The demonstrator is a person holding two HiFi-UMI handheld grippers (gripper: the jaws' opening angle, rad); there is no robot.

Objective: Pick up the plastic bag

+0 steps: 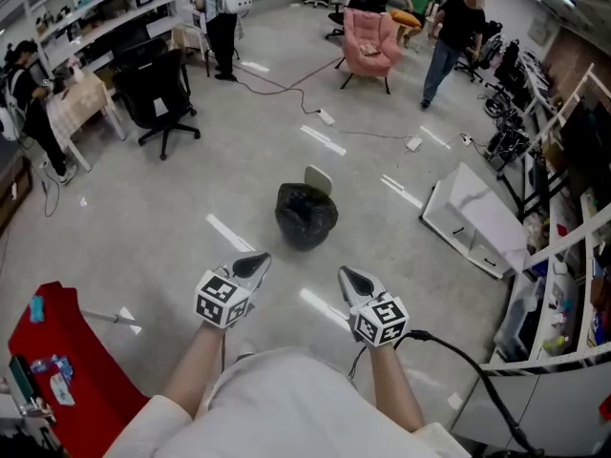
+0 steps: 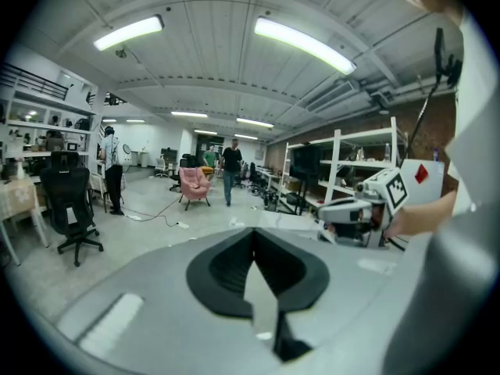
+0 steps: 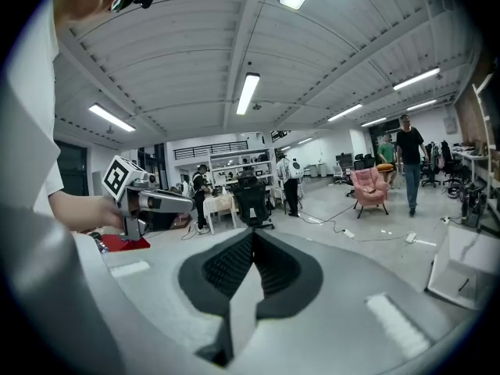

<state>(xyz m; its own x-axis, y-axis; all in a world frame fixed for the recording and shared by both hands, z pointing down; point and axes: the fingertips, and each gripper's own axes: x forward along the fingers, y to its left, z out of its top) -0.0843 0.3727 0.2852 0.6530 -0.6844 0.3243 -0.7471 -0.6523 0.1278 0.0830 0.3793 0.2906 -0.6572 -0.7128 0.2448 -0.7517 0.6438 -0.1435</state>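
Bag: a black plastic bag (image 1: 306,215) sits on the grey floor (image 1: 191,189). It is out in front of both tools and well apart from them.
Left tool (image 1: 252,265): it is held low over the floor and points at the bag. Its jaws are pressed together with nothing between them.
Right tool (image 1: 353,281): it is held next to the left tool and points the same way. Its jaws are together too, and it holds nothing.
Card: a small white card (image 1: 319,177) stands just behind the bag.
Board: a big white board (image 1: 474,219) lies on the floor to the right of the bag.
Pink chair (image 1: 368,38): far back, past the bag.
Black chair (image 1: 158,89): far back on the left.
Red counter (image 1: 67,351): close by on the left, with small blue things on it.
People: a few stand or walk far back in the room.
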